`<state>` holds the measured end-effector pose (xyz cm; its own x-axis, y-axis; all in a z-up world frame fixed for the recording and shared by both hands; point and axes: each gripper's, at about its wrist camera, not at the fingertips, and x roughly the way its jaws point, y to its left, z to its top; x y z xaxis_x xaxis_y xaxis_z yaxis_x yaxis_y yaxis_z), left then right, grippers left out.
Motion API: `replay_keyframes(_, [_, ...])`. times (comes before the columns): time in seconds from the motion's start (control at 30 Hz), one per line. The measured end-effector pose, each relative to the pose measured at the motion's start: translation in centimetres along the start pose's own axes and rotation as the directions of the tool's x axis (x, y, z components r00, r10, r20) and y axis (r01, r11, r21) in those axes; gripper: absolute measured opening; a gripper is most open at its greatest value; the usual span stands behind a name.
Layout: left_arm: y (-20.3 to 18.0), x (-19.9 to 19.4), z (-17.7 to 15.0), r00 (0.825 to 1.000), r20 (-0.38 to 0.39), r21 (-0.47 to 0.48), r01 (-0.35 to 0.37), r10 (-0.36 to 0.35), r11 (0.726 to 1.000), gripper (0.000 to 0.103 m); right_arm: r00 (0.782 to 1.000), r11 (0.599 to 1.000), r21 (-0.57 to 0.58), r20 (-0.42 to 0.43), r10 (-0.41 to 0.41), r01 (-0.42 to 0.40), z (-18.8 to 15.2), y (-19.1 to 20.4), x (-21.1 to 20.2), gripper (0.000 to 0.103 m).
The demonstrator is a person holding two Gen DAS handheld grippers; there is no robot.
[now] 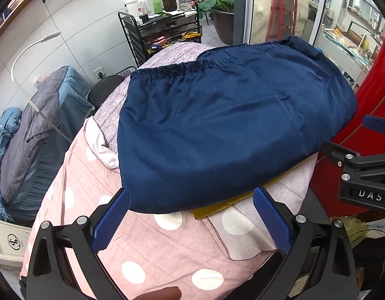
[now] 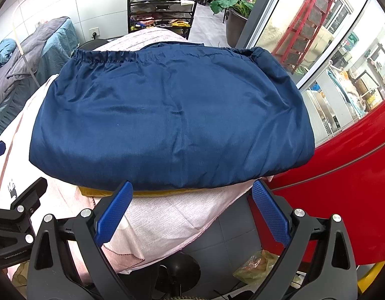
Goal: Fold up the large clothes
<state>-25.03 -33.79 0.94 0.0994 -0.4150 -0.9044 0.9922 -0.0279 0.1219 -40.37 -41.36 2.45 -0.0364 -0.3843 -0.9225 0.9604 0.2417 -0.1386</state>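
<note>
A navy blue garment (image 1: 230, 125) with an elastic hem lies folded in a flat bundle on a table covered by a pink polka-dot cloth (image 1: 152, 245). It also shows in the right wrist view (image 2: 172, 120). A yellow item (image 1: 217, 207) peeks out under its near edge, also in the right wrist view (image 2: 152, 193). My left gripper (image 1: 191, 201) is open and empty, just short of the garment's near edge. My right gripper (image 2: 191, 191) is open and empty at the near edge too. The right gripper's body shows at the right of the left wrist view (image 1: 362, 172).
A black wire cart (image 1: 164, 30) with bottles stands behind the table. Grey and blue bedding (image 1: 39, 130) is piled at the left. A red curved object (image 2: 342, 190) stands close on the right. A potted plant (image 2: 235, 7) and glass doors are at the back.
</note>
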Motion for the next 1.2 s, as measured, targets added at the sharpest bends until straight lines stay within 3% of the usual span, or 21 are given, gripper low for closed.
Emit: replay_keyframes(1.2, [0.15, 0.13, 0.01, 1.000, -0.016, -0.002, -0.009, 0.009, 1.000, 0.097, 1.000, 1.000, -0.006, 0.002, 0.003, -0.003, -0.20, 0.20, 0.02, 0.095])
